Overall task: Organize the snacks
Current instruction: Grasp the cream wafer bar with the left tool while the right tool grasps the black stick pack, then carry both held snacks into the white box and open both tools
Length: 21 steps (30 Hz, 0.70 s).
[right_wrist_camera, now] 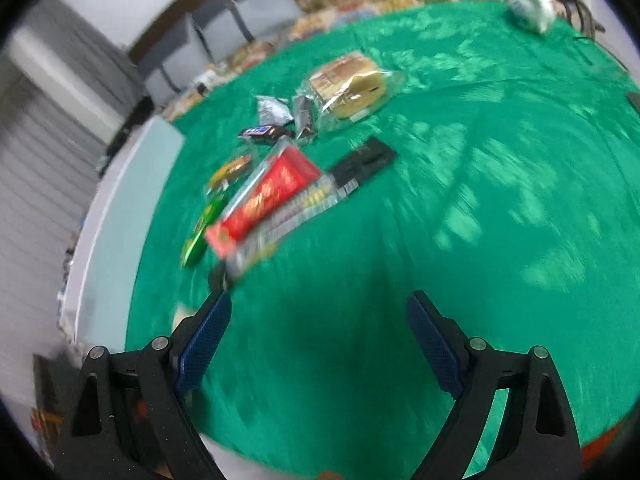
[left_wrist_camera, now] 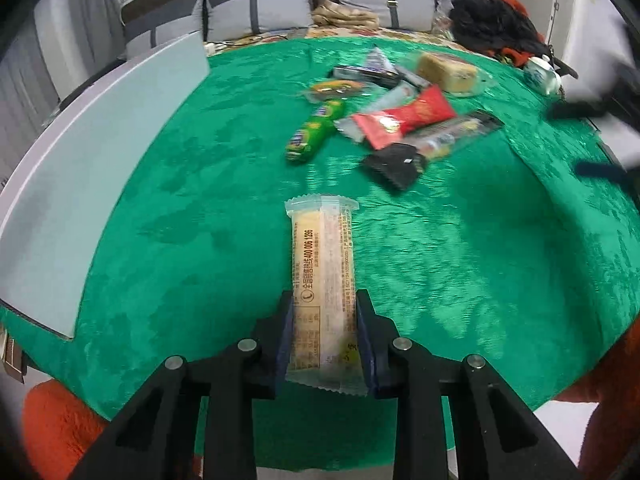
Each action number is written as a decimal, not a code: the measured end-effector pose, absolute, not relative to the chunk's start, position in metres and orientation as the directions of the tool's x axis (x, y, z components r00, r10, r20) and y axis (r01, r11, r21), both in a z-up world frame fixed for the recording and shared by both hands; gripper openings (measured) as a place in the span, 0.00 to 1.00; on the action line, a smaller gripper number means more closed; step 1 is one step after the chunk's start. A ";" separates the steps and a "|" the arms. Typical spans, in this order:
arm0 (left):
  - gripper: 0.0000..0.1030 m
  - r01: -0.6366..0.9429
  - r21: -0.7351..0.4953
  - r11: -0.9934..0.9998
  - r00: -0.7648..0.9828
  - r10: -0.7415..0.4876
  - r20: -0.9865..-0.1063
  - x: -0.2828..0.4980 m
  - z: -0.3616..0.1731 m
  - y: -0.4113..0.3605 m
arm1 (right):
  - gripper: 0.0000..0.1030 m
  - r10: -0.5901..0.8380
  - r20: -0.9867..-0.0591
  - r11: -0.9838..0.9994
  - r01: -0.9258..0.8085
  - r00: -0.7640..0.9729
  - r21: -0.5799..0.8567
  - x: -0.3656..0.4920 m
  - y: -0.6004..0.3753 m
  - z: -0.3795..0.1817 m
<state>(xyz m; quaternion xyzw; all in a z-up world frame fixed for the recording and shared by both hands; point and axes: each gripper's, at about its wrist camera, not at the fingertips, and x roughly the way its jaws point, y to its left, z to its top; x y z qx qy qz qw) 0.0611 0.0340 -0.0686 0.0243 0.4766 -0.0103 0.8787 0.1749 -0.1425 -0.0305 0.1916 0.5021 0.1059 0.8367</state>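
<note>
My left gripper (left_wrist_camera: 325,300) is shut on a long clear-wrapped yellow wafer bar (left_wrist_camera: 323,272) that sticks forward over the green tablecloth (left_wrist_camera: 200,208). A pile of snacks lies beyond it: a red packet (left_wrist_camera: 404,118), a green roll (left_wrist_camera: 314,130), a black packet (left_wrist_camera: 394,164), a clear bar (left_wrist_camera: 452,132) and a wrapped cake (left_wrist_camera: 450,72). My right gripper (right_wrist_camera: 318,300) is open and empty above the cloth (right_wrist_camera: 480,200), just right of the same pile, with the red packet (right_wrist_camera: 268,196) and wrapped cake (right_wrist_camera: 348,88) ahead. The right view is blurred.
A pale grey tray (left_wrist_camera: 92,152) lies along the left side of the table, also in the right wrist view (right_wrist_camera: 120,220). A white teapot (left_wrist_camera: 544,74) stands at the far right corner. Sofa cushions (left_wrist_camera: 280,8) and dark clothes (left_wrist_camera: 496,24) lie behind the table.
</note>
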 end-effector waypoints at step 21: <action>0.28 -0.032 -0.174 0.984 0.536 -0.130 -0.834 0.078 -0.069 0.084 | 0.54 0.135 -0.964 0.989 -0.096 0.229 0.116 0.207 -0.104 -0.072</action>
